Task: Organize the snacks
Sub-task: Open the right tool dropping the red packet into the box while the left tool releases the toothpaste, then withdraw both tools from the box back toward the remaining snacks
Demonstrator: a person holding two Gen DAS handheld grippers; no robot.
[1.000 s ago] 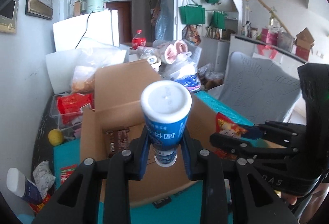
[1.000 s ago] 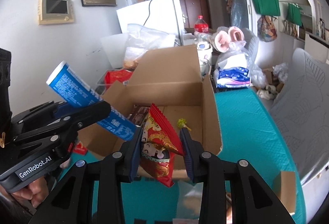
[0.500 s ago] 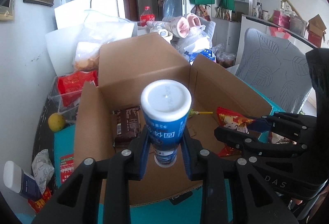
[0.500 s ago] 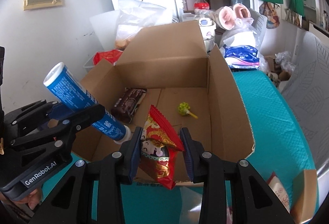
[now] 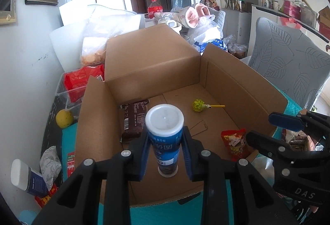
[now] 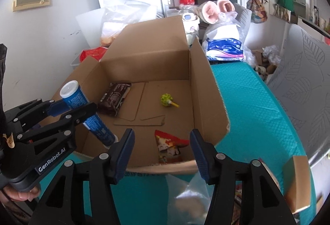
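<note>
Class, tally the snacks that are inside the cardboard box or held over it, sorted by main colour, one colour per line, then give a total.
Blue: 1, the tube held in the left gripper
Red: 1, the packet
Brown: 1, the bar
Green: 1, the lollipop
Total: 4

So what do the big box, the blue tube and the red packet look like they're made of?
Box: plain brown corrugated cardboard, matte, with creased flaps and a frayed corner.
Blue tube: seemingly printed card or plastic, slightly glossy, with a smooth white plastic-looking cap.
Red packet: thin printed film, likely plastic or foil, shiny and crinkled, with a crimped edge.
</note>
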